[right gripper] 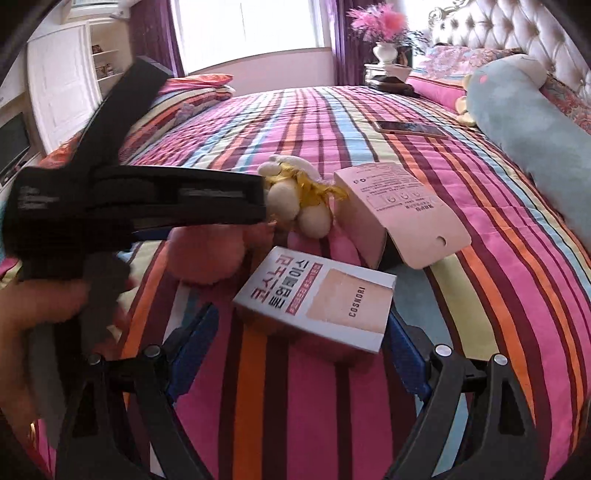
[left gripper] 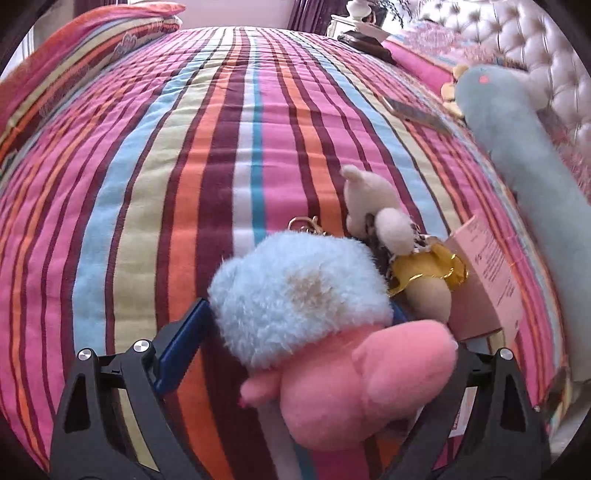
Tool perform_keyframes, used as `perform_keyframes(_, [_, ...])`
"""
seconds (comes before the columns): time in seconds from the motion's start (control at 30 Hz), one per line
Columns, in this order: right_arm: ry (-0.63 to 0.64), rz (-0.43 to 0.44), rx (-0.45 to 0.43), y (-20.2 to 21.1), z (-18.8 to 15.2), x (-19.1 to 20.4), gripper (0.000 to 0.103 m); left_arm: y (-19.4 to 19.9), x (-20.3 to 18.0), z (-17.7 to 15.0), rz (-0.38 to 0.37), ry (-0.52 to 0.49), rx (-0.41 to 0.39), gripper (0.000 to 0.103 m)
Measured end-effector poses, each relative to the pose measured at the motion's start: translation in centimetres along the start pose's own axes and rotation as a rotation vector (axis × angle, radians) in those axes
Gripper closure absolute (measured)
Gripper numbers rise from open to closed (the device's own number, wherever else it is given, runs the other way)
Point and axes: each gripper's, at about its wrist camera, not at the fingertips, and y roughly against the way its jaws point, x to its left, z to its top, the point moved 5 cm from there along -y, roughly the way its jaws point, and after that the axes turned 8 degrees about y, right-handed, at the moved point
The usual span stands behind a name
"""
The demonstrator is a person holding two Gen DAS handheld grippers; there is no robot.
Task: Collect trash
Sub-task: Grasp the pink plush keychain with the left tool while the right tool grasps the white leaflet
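Bedroom, striped quilt (left gripper: 147, 184). Items, both wrist views:

1. L gripper (left gripper: 299, 325): fingers spread wide either side of a plush pile; left blue pad (left gripper: 181, 347) bare, w/ a gap to the fur. R-hand finger mostly hidden behind the plush, so contact there can't be told. Nothing pinched.
2. Pink plush (left gripper: 354, 391): lies between the L fingers, nearest the lens; fluffy blue part (left gripper: 299, 295) on top, gold clasp (left gripper: 304, 223) at its far edge.
3. Cream plush (left gripper: 373, 206) w/ gold frill (left gripper: 428, 266): just beyond the pink one, touching it; also seen from R wrist (right gripper: 295, 199).
4. Pink carton (right gripper: 391, 206): trash, on quilt just right of the cream plush, flap open toward the lens, printed text on it. In L view (left gripper: 487, 273) at right of the pile.
5. White box (right gripper: 317, 302): trash, marked COSNORI, lying flat on quilt, near the pink carton, in front of the plush pile.
6. R gripper (right gripper: 299, 350): fingers apart, straddling the white box; right pad (right gripper: 406, 354) at the box's edge, left pad clear of it. Not clamped.
7. Phone (right gripper: 410, 129): flat on quilt, far side, well apart from the trash.
8. Blue bolster (right gripper: 532, 122): along the headboard (right gripper: 517, 26) side.
9. Vase (right gripper: 384, 51) w/ pink feathers on nightstand, back of room.
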Motion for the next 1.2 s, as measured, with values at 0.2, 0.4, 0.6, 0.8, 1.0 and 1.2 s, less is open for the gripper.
perform_keyframes(0.2, [-0.058, -0.101, 0.071, -1.8, 0.4, 0.0, 0.02, 0.9, 1.2, 0.1, -0.028, 0.035, 0.008, 0.012])
perform_keyframes(0.4, [-0.054, -0.155, 0.108, -3.2, 0.7, -0.8, 0.02, 0.2, 0.8, -0.3, 0.065, -0.019, 0.048, 0.01])
perform_keyframes(0.6, [-0.078, -0.094, 0.09, -3.4, 0.7, -2.0, 0.021, -0.3, -0.5, -1.6, 0.079, -0.144, -0.007, 0.01])
perform_keyframes(0.8, [-0.165, -0.125, 0.085, -2.7, -0.2, -4.0, 0.025, -0.2, -0.2, -2.3, 0.016, -0.151, -0.021, 0.035])
perform_keyframes(1.0, [-0.164, -0.125, 0.086, -2.9, -0.2, -4.3, 0.026, 0.1, -0.9, -2.5, 0.029, -0.169, -0.056, 0.033])
perform_keyframes(1.2, [-0.133, -0.089, 0.061, -0.5, -1.8, -4.9, 0.027, 2.1, 1.4, -3.9, -0.046, -0.086, -0.053, 0.041])
